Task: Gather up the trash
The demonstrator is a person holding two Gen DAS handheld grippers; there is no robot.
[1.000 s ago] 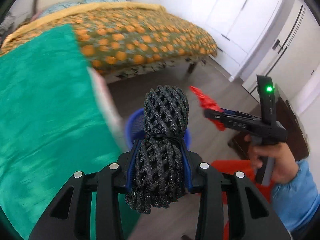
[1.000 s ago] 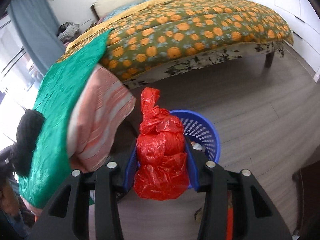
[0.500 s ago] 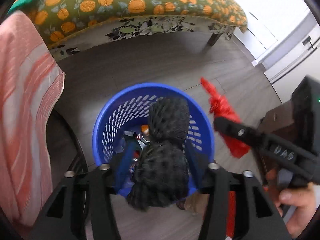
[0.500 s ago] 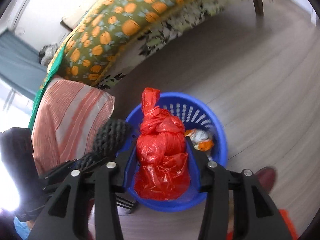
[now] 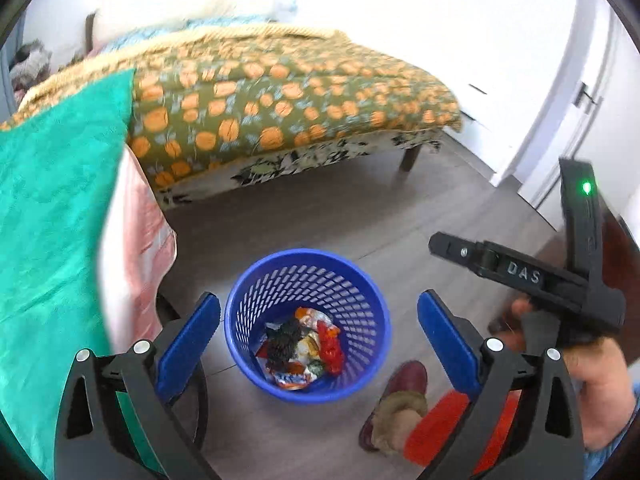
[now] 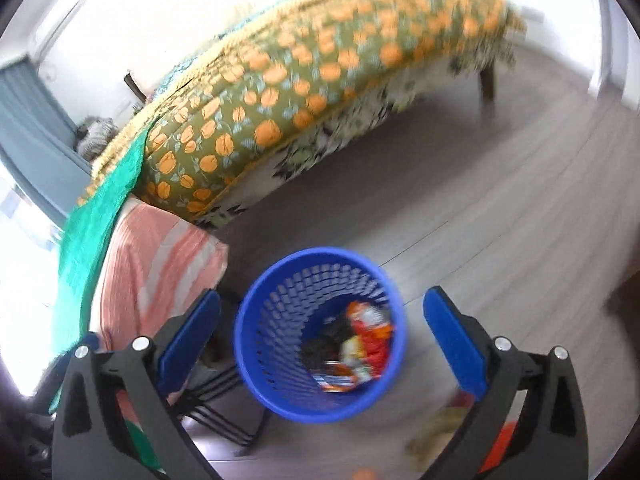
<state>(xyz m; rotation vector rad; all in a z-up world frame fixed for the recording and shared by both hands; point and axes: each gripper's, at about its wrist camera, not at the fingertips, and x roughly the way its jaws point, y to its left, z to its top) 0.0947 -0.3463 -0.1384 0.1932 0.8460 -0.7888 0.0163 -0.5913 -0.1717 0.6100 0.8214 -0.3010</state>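
A blue perforated waste basket [image 5: 308,268] stands on the wood floor; it also shows in the right wrist view [image 6: 280,280]. Inside lie the black mesh bundle [image 5: 285,338], the red plastic bag [image 5: 331,346] and several wrappers. In the right wrist view the red bag [image 6: 370,338] and a dark lump [image 6: 320,346] are blurred. My left gripper [image 5: 319,328] is open and empty above the basket. My right gripper [image 6: 322,330] is open and empty above it too; its body shows at the right of the left wrist view [image 5: 520,276].
A bed with an orange-patterned cover [image 5: 280,96] stands behind the basket. A green cloth [image 5: 52,208] and a striped pink cloth [image 5: 140,232] hang at the left over a black frame [image 6: 216,400]. A person's foot in a brown slipper [image 5: 400,392] is beside the basket.
Both grippers opened and let go: the black mesh bundle and the red bag dropped into the blue basket. Both grippers have lifted back from the basket.
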